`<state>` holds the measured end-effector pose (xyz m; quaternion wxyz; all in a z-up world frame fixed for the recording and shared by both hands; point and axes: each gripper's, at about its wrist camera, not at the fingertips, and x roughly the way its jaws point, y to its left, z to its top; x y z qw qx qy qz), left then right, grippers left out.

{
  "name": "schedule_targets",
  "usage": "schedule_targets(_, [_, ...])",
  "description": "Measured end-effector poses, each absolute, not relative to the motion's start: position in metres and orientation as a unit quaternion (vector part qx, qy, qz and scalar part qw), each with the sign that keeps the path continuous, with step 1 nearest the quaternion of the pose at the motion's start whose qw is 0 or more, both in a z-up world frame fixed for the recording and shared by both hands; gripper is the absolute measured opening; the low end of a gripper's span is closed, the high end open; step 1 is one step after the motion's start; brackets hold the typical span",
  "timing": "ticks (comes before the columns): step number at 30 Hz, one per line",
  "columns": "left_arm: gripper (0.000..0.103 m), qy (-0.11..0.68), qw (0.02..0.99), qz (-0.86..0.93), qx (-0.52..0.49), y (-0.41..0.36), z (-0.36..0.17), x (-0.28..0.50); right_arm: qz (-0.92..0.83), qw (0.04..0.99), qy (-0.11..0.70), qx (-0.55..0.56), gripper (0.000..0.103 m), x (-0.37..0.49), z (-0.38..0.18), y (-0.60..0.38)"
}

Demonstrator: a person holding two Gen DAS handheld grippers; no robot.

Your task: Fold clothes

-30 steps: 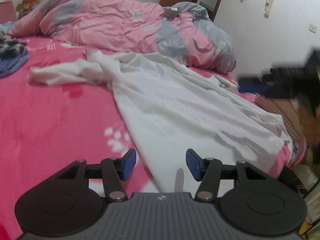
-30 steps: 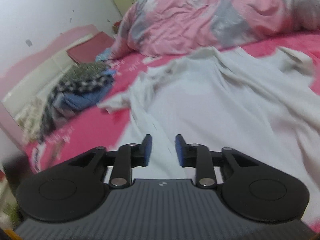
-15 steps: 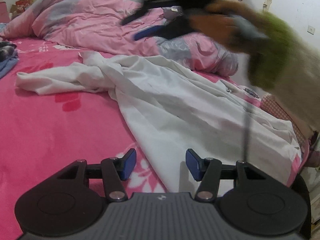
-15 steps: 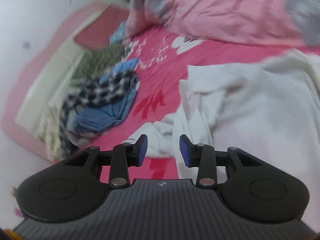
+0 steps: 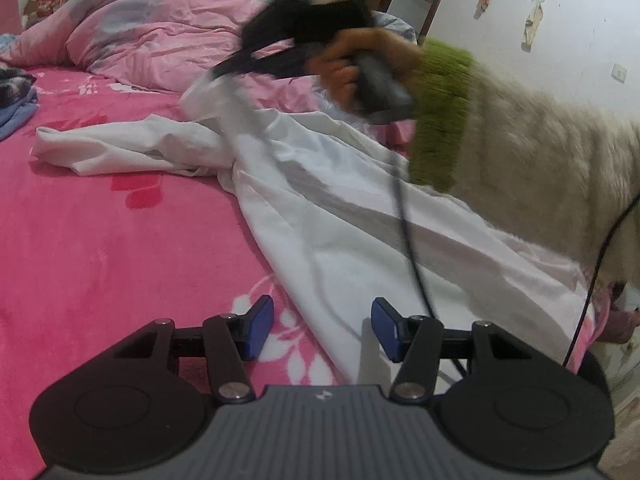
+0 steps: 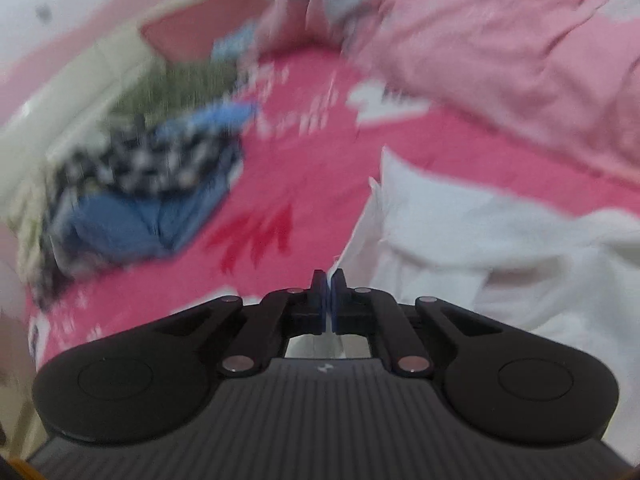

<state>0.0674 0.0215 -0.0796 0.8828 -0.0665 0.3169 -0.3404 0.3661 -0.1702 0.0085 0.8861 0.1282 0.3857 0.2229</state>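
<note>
Pinching the white garment (image 6: pixel 500 248) edge — right gripper (image 6: pixel 329 280) fingers closed; left gripper (image 5: pixel 318 326) (empty) wide apart.

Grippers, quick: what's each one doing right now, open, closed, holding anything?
Left gripper: open, holding nothing, above the white garment.
Right gripper: fingers closed on an edge of the white garment.

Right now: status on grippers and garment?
Left gripper open, empty. Right gripper shut on white garment edge. Cable draped across garment.

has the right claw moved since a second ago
Yes. The right claw has swung left from over the shirt's middle toward the clothes pile, and has shut on the shirt's edge.
</note>
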Motion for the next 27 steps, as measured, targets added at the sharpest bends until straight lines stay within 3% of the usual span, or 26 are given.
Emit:
schedule_targets(5, [0.054, 0.319, 0.882, -0.333, -0.097, 0.044, -0.071, 0.074, 0.185, 0.902, 0.322, 0.219, 0.001, 0.338, 0.033, -0.257])
schedule_targets(8, [0.056, 0.313, 0.895, -0.303, -0.093, 0.057, -0.057, 0.084, 0.166, 0.895, 0.312, 0.271, 0.001, 0.326, 0.015, -0.301])
schedule_targets(13, [0.07, 0.298, 0.927, -0.223, -0.055, 0.055, -0.03, 0.123, 0.162, 0.865, 0.313, 0.359, 0.004, 0.315, -0.045, -0.349])
schedule_targets(15, [0.085, 0.3, 0.938, -0.176, -0.013, 0.042, -0.025, 0.149, 0.178, 0.847, 0.308, 0.394, 0.006, 0.311, -0.065, -0.355])
schedule_targets(16, [0.087, 0.318, 0.936, -0.152, -0.017, 0.04, -0.026, 0.165, 0.187, 0.838, 0.306, 0.411, 0.009, 0.31, -0.076, -0.358])
schedule_targets(17, [0.088, 0.336, 0.933, -0.128, -0.021, 0.037, -0.026, 0.18, 0.195, 0.829, 0.303, 0.429, 0.02, 0.308, -0.086, -0.36])
schedule_targets(21, [0.088, 0.391, 0.908, -0.084, -0.125, 0.041, -0.029, 0.231, 0.23, 0.794, 0.29, 0.483, 0.033, 0.301, -0.118, -0.37])
schedule_targets(23, [0.088, 0.384, 0.906, -0.065, -0.169, 0.045, -0.032, 0.242, 0.251, 0.79, 0.281, 0.484, 0.045, 0.299, -0.117, -0.369])
schedule_targets(25, [0.087, 0.38, 0.903, -0.043, -0.195, 0.046, -0.038, 0.255, 0.256, 0.797, 0.28, 0.47, 0.045, 0.298, -0.116, -0.366])
schedule_targets(26, [0.083, 0.38, 0.903, -0.03, -0.198, 0.046, -0.043, 0.263, 0.257, 0.801, 0.28, 0.462, 0.045, 0.298, -0.116, -0.364])
schedule_targets(27, [0.072, 0.381, 0.902, -0.018, -0.201, 0.045, -0.047, 0.271, 0.258, 0.804, 0.279, 0.458, 0.045, 0.297, -0.115, -0.364])
